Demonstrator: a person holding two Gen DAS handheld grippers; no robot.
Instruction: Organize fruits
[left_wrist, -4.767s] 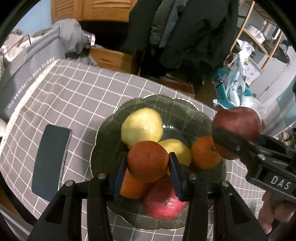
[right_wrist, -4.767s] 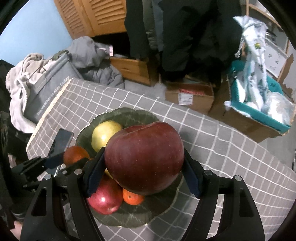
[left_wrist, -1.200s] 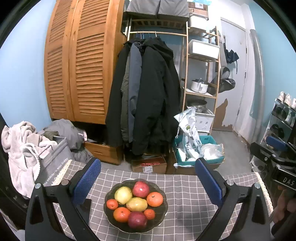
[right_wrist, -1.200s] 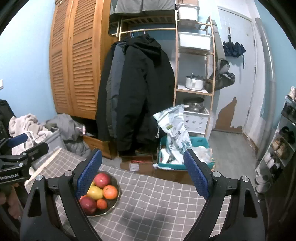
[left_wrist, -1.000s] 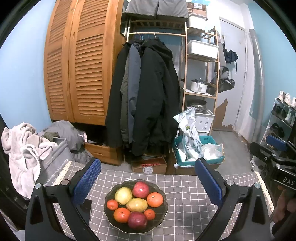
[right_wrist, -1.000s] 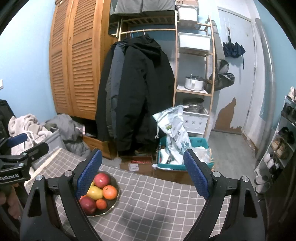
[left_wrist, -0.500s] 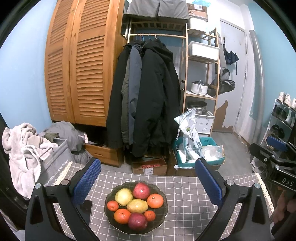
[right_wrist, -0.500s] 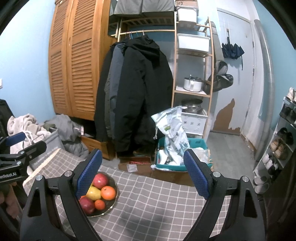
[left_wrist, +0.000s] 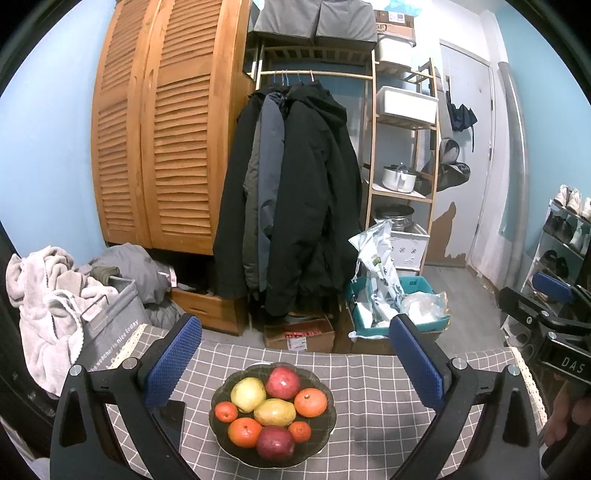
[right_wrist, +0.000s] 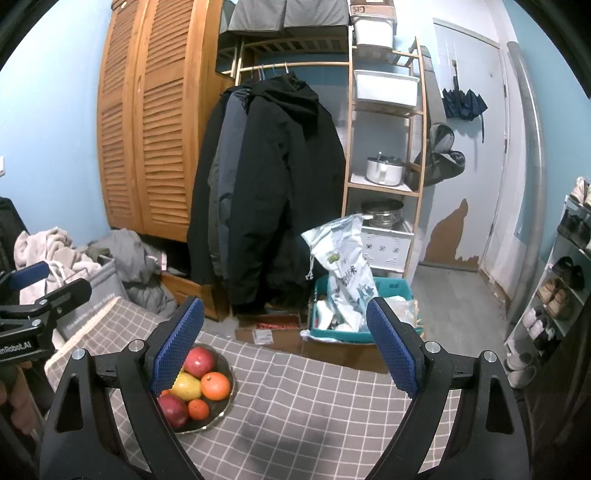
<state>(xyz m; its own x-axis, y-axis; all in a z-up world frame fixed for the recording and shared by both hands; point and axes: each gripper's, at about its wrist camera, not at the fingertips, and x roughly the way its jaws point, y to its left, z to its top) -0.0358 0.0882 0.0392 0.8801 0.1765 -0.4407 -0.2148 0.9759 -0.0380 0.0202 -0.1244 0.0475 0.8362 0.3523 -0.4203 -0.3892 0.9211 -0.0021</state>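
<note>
A dark green bowl (left_wrist: 325, 430) (right_wrist: 227, 398) sits on the grey checked tablecloth (left_wrist: 388, 402) (right_wrist: 314, 406). It holds two red apples (left_wrist: 282, 382) (right_wrist: 199, 361), yellow fruits (left_wrist: 248, 393), a mango (left_wrist: 275, 412) (right_wrist: 186, 386) and several oranges (left_wrist: 310, 402) (right_wrist: 215, 386). My left gripper (left_wrist: 294, 356) stands wide open, raised well back above the bowl, nothing between its blue pads. To the right of the bowl my right gripper (right_wrist: 287, 338) is likewise wide open and empty.
A dark phone (left_wrist: 173, 417) lies on the cloth left of the bowl. Beyond the table stand a louvred wooden wardrobe (left_wrist: 166, 147), hanging coats (left_wrist: 295, 206), a shelf rack (left_wrist: 402, 166), a grey laundry bin (left_wrist: 107, 332) and floor boxes (left_wrist: 391, 306).
Both grippers let go of their fruit, an orange and a red apple, which now lie in the bowl. Both have opened and drawn far back. Over the last second almost nothing moves.
</note>
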